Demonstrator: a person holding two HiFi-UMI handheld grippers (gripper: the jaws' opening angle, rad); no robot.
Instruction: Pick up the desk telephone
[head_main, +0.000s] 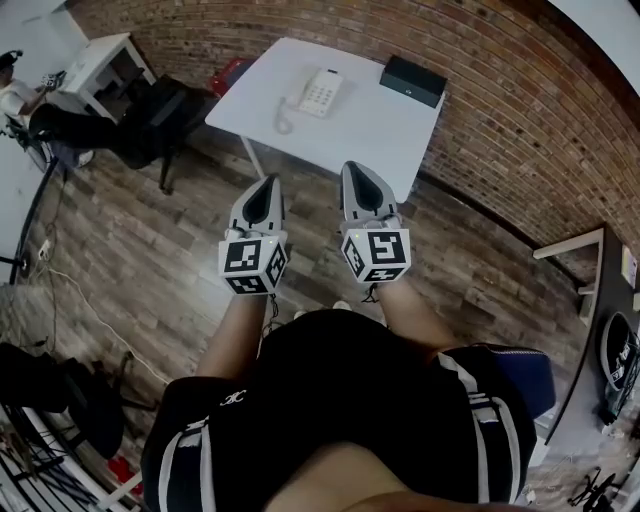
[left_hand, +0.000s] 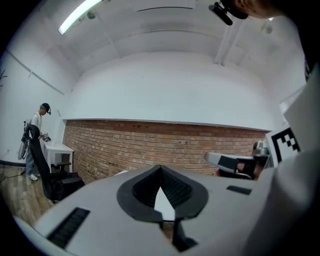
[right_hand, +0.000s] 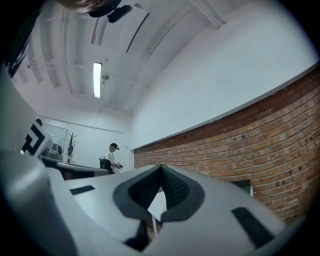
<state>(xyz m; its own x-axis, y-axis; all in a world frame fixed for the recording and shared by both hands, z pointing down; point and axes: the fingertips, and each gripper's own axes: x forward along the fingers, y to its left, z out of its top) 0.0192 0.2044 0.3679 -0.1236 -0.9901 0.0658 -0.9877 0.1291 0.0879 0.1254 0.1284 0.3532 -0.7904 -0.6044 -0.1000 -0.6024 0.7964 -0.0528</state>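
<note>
Head view, looking steeply down. The left gripper (head_main: 268, 185) and right gripper (head_main: 355, 170) are held side by side in the centre of the frame, their tips pointing toward the top of the picture and their marker cubes nearest the body. Both forearms, the left (head_main: 235, 335) and the right (head_main: 415, 315), extend forward from the torso at the lower edge, roughly parallel. The grippers hang over the wooden floor (head_main: 150, 260), short of the near edge of the white table (head_main: 370, 130). In each gripper view the dark ribbed pads meet at their tips with nothing between them: both grippers are closed and empty. The desk telephone (head_main: 318, 92), white with its handset in the cradle, lies on the table in the upper centre of the frame, well apart from both grippers. A black box (head_main: 413, 80) sits on the table to the right of the telephone. A brick wall (head_main: 520, 110) runs behind the table; a black office chair (head_main: 165, 105) stands to its left.
</note>
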